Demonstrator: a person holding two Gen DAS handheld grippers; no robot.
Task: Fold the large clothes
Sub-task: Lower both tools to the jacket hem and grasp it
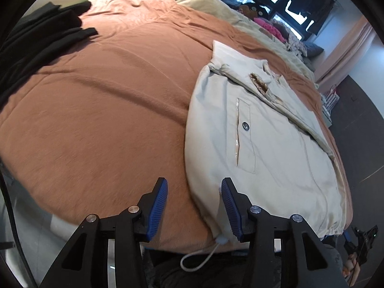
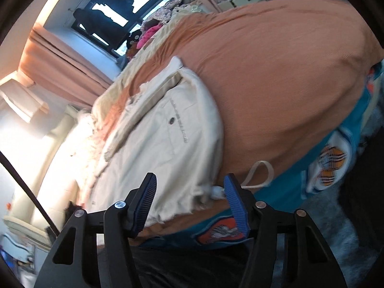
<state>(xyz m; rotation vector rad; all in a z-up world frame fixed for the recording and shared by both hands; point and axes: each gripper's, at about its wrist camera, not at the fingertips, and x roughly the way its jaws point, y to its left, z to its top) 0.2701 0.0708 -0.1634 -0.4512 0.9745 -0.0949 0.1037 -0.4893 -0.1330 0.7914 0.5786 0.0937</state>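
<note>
Beige jacket flat on bed for folding; left hand-held gripper, right hand-held gripper half-open, empty, straddling hem corners.

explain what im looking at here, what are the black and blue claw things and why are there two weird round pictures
Each picture comes from a fisheye camera mounted on a hand-held gripper, looking out along its two blue-padded fingers. A person holds one per hand. One view shows the left gripper, the other the right gripper. Both hover with jaws open over the near hem of a pale beige jacket lying on a bed with an orange-brown cover. A drawstring loop hangs from the hem. Dark clothes lie further along the bed. Nothing is held yet.
</note>
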